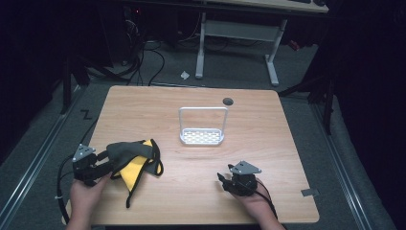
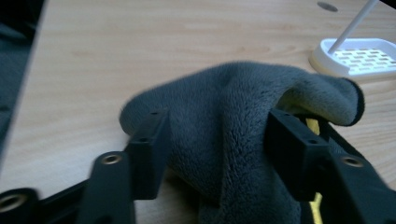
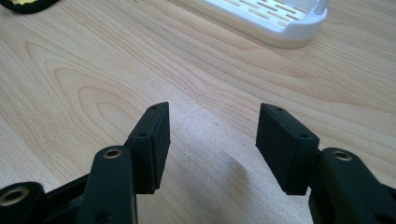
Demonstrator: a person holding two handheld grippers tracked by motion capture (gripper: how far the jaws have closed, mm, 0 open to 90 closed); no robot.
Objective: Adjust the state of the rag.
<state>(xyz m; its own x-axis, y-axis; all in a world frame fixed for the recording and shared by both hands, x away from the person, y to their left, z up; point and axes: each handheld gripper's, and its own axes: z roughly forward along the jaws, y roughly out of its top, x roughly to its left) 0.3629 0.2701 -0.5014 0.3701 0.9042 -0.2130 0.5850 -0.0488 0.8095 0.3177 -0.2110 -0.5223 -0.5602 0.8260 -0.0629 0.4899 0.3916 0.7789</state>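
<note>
I see the crumpled grey fleece cloth with yellow lining and black edging (image 1: 136, 160) lying at the near left of the light wooden table (image 1: 268, 143). My left gripper (image 2: 217, 135) has a raised fold of it between its jaws; whether the pads press it yet I can't tell. My right gripper (image 3: 212, 140) sits near the table's front right, jaws spread, bare wood between. White slotted plastic tray with tall wire handle (image 1: 202, 136) stands mid-table, well apart from cloth.
</note>
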